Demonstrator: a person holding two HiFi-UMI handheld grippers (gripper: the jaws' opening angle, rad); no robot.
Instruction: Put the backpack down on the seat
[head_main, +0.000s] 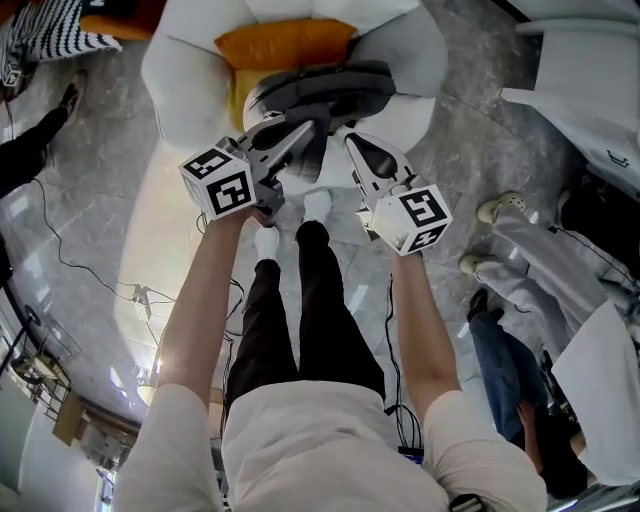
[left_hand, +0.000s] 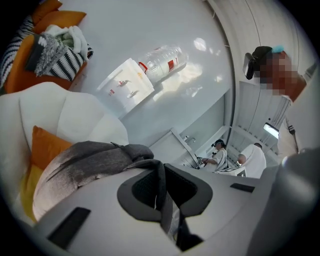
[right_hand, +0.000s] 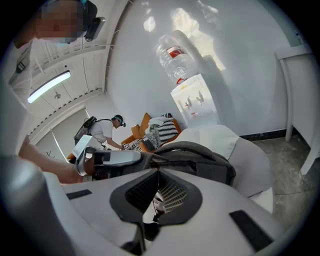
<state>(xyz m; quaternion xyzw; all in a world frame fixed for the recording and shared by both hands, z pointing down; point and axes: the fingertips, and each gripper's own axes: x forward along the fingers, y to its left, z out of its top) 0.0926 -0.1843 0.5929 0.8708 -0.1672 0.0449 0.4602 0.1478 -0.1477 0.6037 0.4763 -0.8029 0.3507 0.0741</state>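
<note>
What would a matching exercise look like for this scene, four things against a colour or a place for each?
Things:
1 backpack
2 cushion
3 seat
4 water bottle

Colour or place:
a white
b on top of the dispenser
c grey
d orange

Pairs: 1-c, 2-d, 3-a, 4-b.

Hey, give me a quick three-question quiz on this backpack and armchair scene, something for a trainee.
1. Multiple choice: what is the left gripper shut on? A a cup; B a grey strap; C a towel.
2. True or false: the backpack lies on the floor.
3. Fill in: the cushion on the white armchair is ____.
Key: 1 B; 2 false; 3 orange.
</note>
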